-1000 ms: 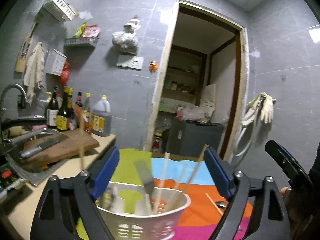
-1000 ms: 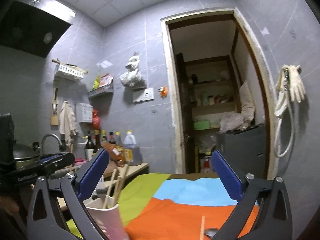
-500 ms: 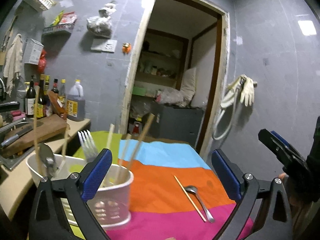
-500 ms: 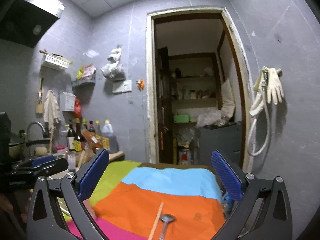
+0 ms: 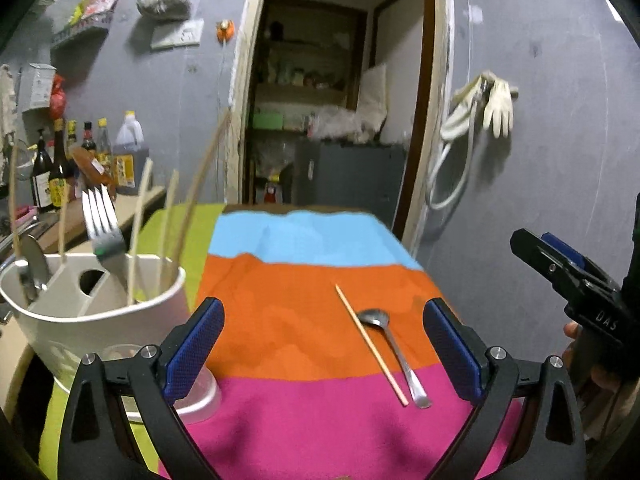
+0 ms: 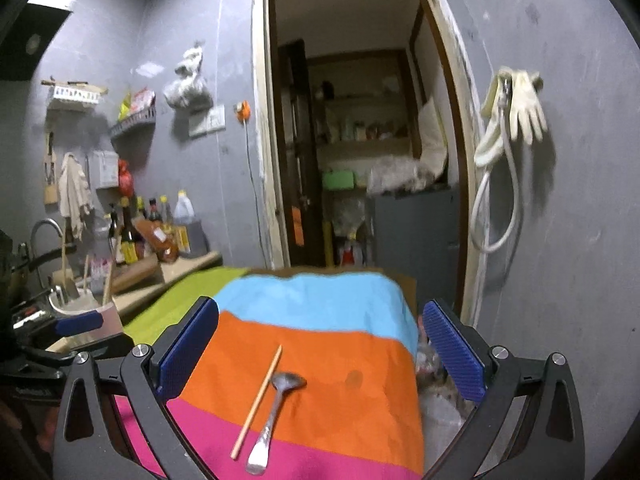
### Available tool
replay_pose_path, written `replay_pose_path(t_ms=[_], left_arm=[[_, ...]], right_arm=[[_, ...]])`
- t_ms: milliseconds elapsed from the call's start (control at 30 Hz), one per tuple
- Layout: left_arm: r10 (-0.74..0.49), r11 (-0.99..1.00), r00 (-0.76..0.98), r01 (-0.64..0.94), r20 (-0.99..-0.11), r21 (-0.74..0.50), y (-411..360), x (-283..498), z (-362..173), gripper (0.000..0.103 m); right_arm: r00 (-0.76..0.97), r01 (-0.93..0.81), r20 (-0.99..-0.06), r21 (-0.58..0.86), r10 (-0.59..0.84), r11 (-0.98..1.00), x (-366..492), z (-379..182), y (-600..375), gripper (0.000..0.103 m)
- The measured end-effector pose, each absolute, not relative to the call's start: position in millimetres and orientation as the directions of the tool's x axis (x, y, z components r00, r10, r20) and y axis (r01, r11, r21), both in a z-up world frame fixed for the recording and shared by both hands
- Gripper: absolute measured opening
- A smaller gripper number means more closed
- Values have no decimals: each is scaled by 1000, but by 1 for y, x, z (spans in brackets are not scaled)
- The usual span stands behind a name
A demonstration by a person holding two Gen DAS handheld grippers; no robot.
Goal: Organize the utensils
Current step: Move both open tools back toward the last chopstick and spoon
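Note:
A metal spoon (image 5: 394, 354) and a single wooden chopstick (image 5: 370, 342) lie side by side on the striped cloth (image 5: 288, 320); both also show in the right wrist view, the spoon (image 6: 274, 412) right of the chopstick (image 6: 258, 398). A white utensil holder (image 5: 92, 312) at the left holds a fork (image 5: 102, 220), a spoon and several chopsticks. My left gripper (image 5: 324, 344) is open and empty above the cloth, right of the holder. My right gripper (image 6: 320, 348) is open and empty above the spoon and chopstick.
A counter (image 6: 160, 284) at the left carries bottles (image 6: 132, 236), a sink and a tap. An open doorway (image 6: 360, 160) lies beyond the table. Gloves and a hose (image 6: 508, 128) hang on the right wall. The table's right edge drops off near the wall.
Both grippers swung right and tilted down. The holder slid from between the left fingers to the left edge, and the spoon and chopstick came into fuller view. Both grippers stayed open.

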State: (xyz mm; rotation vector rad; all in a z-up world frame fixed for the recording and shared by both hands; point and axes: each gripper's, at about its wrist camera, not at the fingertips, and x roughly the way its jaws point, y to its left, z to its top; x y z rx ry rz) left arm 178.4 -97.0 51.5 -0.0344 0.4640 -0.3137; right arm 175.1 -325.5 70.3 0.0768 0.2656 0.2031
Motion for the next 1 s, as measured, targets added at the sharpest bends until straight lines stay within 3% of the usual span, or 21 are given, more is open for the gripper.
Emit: replay_pose_path(t_ms=[333, 533, 633, 1000], left_arm=[[-279, 957, 728, 261, -626, -124, -109, 225, 19, 98], [-244, 966, 646, 226, -723, -124, -115, 252, -3, 98], [-232, 968, 626, 226, -745, -111, -118, 255, -9, 98], [-254, 956, 602, 273, -757, -104, -115, 249, -24, 97]], right_arm=[[867, -191, -444, 125, 228, 973, 213, 42, -333, 103], [766, -204, -584, 177, 269, 963, 242, 24, -335, 97], [730, -222, -625, 165, 276, 961, 251, 16, -332, 82], [595, -341, -707, 209, 383, 916, 278, -7, -317, 68]])
